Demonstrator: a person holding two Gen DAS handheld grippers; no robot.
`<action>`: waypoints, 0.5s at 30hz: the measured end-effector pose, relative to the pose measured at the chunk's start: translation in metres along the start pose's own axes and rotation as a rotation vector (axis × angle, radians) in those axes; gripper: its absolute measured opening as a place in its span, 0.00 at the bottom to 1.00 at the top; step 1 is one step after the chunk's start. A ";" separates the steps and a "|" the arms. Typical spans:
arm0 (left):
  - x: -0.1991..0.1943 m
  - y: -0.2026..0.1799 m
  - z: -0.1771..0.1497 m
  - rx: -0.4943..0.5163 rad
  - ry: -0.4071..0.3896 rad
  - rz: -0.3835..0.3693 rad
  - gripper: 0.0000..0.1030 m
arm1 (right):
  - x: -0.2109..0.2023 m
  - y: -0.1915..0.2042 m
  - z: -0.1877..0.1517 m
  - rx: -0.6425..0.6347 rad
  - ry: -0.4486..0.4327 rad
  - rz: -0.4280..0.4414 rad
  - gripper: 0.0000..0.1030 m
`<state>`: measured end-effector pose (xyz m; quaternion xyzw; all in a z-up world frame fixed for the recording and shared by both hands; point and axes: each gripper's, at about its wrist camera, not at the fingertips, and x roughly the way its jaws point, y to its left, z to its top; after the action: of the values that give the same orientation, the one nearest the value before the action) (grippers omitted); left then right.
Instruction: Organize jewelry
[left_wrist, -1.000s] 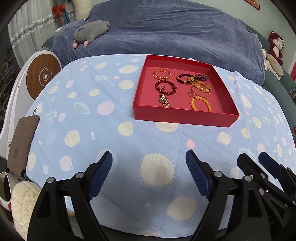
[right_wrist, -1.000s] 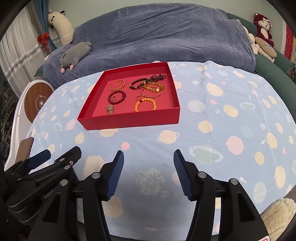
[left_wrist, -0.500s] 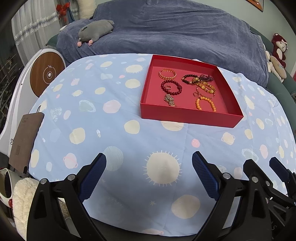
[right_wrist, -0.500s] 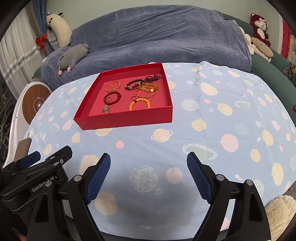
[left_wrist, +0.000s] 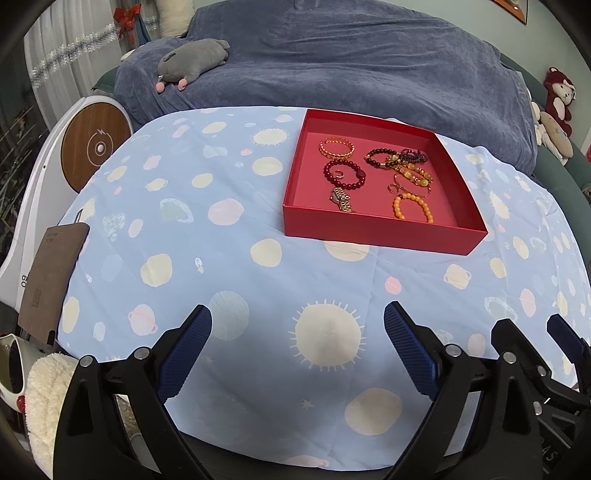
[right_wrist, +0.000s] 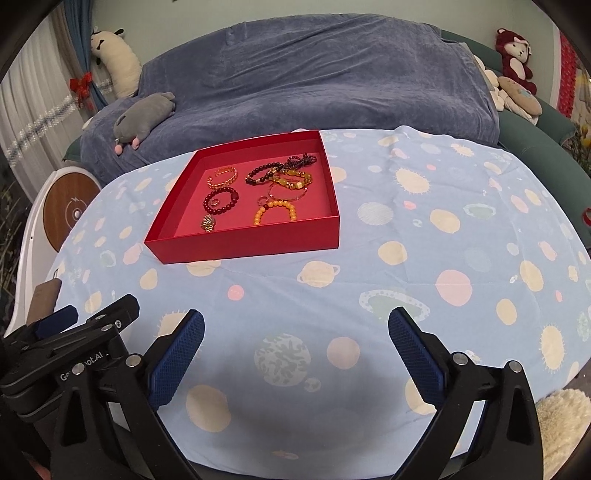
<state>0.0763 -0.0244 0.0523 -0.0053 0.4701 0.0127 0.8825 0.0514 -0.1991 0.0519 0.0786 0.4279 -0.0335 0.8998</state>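
Two tools: the left tool (left_wrist: 297, 317) and the right tool (right_wrist: 295, 321) both hang over the near part of the worktop (left_wrist: 229, 258), well short of the box; their jaws have just been opening, the right one by much more, and now both stand wide with nothing between them.
Red box (left_wrist: 380, 232): a shallow open cardboard tray on the patterned cloth, toward the far middle of the worktop; likely light and apt to slide if nudged.
Gold bracelet (left_wrist: 337, 146): far left of the box floor; looks like stiff links, probably best pinched across one side of the ring.
Dark red bead bracelet (left_wrist: 345, 174): just nearer, lying round a small ring (left_wrist: 338, 172); smooth round beads may roll out of flat pads, so squeeze across the strand, not one bead.
Gold watch-like band (left_wrist: 341, 199): near left; limp chain, will likely dangle when lifted.
Orange bead bracelet (left_wrist: 413, 207): near right, lying alone, the easiest first pick.
Tangled pile (left_wrist: 400, 162): far right, dark and amber strands overlapping; pulling one would probably drag its neighbours.
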 end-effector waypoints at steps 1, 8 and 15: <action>0.000 -0.001 0.000 0.000 0.001 0.001 0.87 | 0.000 0.000 0.000 -0.002 -0.002 -0.002 0.93; 0.000 -0.001 0.000 0.004 -0.002 0.006 0.88 | 0.000 0.000 -0.001 -0.003 0.002 -0.018 0.93; -0.001 -0.002 -0.001 0.019 -0.008 0.021 0.91 | 0.000 -0.002 -0.001 0.002 0.005 -0.033 0.93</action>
<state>0.0753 -0.0262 0.0523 0.0082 0.4666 0.0176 0.8842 0.0504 -0.2006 0.0515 0.0728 0.4315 -0.0485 0.8979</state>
